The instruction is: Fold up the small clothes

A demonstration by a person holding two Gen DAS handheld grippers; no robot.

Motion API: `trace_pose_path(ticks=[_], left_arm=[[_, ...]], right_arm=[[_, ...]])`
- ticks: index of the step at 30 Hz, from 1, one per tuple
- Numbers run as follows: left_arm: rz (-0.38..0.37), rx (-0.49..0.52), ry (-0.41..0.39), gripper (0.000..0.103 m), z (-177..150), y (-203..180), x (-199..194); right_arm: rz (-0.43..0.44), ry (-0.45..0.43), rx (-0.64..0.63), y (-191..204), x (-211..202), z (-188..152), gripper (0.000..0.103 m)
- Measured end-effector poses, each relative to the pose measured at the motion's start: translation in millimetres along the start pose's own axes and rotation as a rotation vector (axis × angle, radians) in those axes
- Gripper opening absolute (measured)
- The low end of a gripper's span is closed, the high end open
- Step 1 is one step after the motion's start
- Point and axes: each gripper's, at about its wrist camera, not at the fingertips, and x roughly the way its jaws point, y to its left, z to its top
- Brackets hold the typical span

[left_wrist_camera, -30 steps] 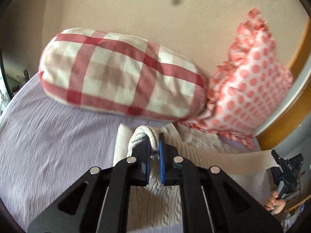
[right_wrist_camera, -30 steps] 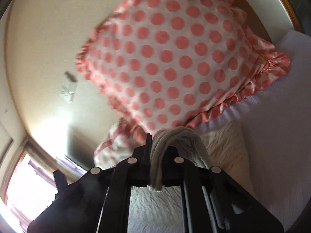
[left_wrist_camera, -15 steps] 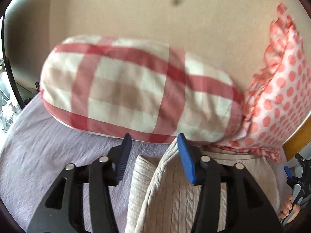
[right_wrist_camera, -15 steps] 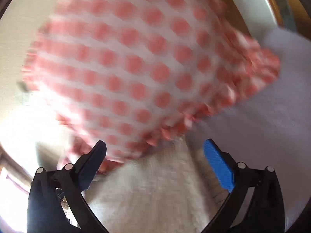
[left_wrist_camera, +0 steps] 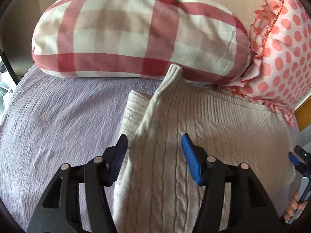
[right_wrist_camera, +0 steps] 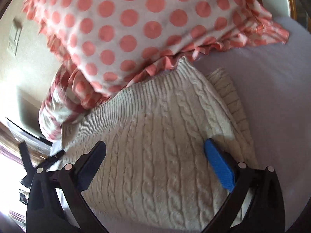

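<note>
A cream cable-knit sweater [left_wrist_camera: 204,128] lies folded on a lilac bedsheet [left_wrist_camera: 58,120], its ribbed hem toward the pillows. One corner of the hem sticks up in a point [left_wrist_camera: 175,69]. My left gripper [left_wrist_camera: 153,155] is open just above the sweater's left part and holds nothing. In the right wrist view the same sweater [right_wrist_camera: 155,145] fills the middle, and my right gripper [right_wrist_camera: 155,163] is open wide above it, empty. The right gripper also shows at the far right edge of the left wrist view [left_wrist_camera: 299,163].
A red-and-white checked bolster pillow [left_wrist_camera: 136,31] lies behind the sweater on the left. A pink polka-dot frilled pillow [right_wrist_camera: 136,23] leans over the sweater's far edge on the right. A beige wall is behind both. A wooden frame [left_wrist_camera: 305,116] edges the bed at right.
Both grippers were shut on the sweater's ribbed hem a second ago. They have opened, let it drop onto the folded sweater, and drawn back a little.
</note>
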Motion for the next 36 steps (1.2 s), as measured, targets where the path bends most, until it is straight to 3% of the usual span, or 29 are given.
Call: trace_pose_path(ticks=[4,6,10,13,14,16,19,23,26,29,31,33,36], left_arm=[[0.014,-0.008,-0.012,0.069,-2.1,18.0,-19.5],[0.027,-0.028,0.028,0.069,-3.0,32.7,-15.2],[-0.025,-0.07,0.129,0.069,-3.7,43.7,10.0],[-0.031,-0.054,0.112,0.068,-4.7,41.7,16.5],[-0.036,-0.059,0.109,0.065,-4.0,39.2,18.0],[-0.061,-0.072,0.112,0.043,-1.7,34.5,20.6],[-0.081,-0.091,0.134,0.023,0.0,24.7,24.3],[-0.088,-0.1,0.157,0.014,3.4,16.3,19.8],[-0.164,-0.131,0.133,0.013,8.6,7.5,1.7],[-0.218,-0.124,0.092,0.013,19.2,-22.6,-28.0],[-0.236,-0.088,0.061,0.013,25.4,-53.7,-43.8],[-0.266,-0.055,0.041,0.013,28.8,-89.7,-57.9],[-0.317,-0.008,0.035,0.012,29.5,-154.8,-64.8]], right_arm=[[0.044,-0.046,-0.072,19.2,-13.7,-12.0,0.102],[0.059,-0.054,-0.105,30.4,-10.5,-14.2,0.102],[0.052,-0.031,-0.163,46.0,-1.1,-20.4,0.102],[0.029,-0.038,-0.197,50.8,0.5,-23.0,0.102],[0.03,-0.048,-0.198,49.9,-2.5,-23.4,0.102],[0.037,-0.063,-0.186,46.6,-4.6,-23.4,0.102],[0.061,-0.068,-0.15,39.6,-3.5,-22.8,0.102],[0.06,-0.077,-0.142,36.0,-7.4,-20.9,0.102],[-0.002,-0.031,-0.156,34.6,2.4,-19.8,0.102],[-0.069,-0.019,-0.234,46.0,7.1,-21.4,0.102],[-0.039,-0.036,-0.22,45.1,1.1,-20.4,0.102],[0.064,-0.11,-0.12,27.7,-23.2,-10.7,0.102],[0.086,-0.258,0.014,-9.0,-62.7,2.0,0.102]])
